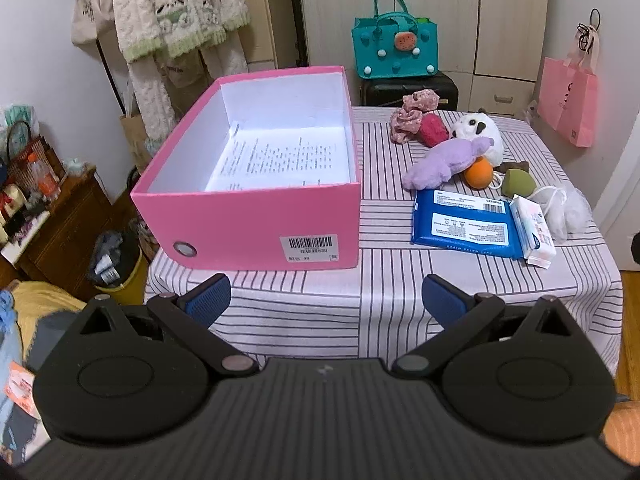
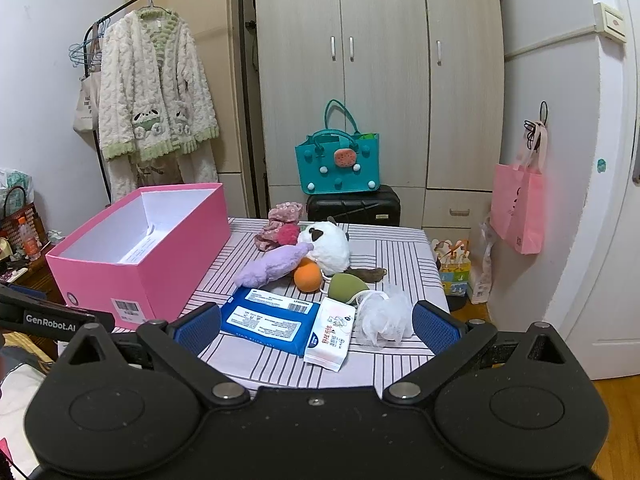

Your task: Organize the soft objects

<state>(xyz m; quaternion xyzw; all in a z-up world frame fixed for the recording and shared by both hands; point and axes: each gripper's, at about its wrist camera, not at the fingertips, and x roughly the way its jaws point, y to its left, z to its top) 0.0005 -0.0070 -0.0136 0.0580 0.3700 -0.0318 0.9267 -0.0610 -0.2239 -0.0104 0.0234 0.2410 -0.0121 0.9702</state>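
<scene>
An open pink box (image 1: 248, 216) (image 2: 160, 264) stands on the left of the striped table (image 1: 320, 300) (image 2: 384, 256), holding only a printed sheet. To its right lie soft things: a purple plush (image 1: 444, 162) (image 2: 272, 266), a white panda plush (image 1: 478, 134) (image 2: 328, 246), an orange ball (image 1: 478, 172) (image 2: 307, 276), a floral scrunchie (image 1: 412, 114) (image 2: 280, 220), a green sponge (image 1: 518, 184) (image 2: 346, 286), a white mesh puff (image 1: 570, 208) (image 2: 384, 316), a blue wipes pack (image 1: 464, 224) (image 2: 268, 316) and a tissue pack (image 1: 534, 230) (image 2: 330, 334). My left gripper (image 1: 324, 300) is open and empty before the box. My right gripper (image 2: 316, 326) is open and empty, short of the packs.
A teal bag (image 1: 394, 48) (image 2: 338, 170) sits on a black suitcase (image 2: 354, 206) behind the table. A clothes rack with a robe (image 2: 152, 92) stands at the back left. A pink bag (image 2: 518, 208) hangs on the right. A wooden cabinet (image 1: 68, 232) and a bin (image 1: 120, 272) stand left.
</scene>
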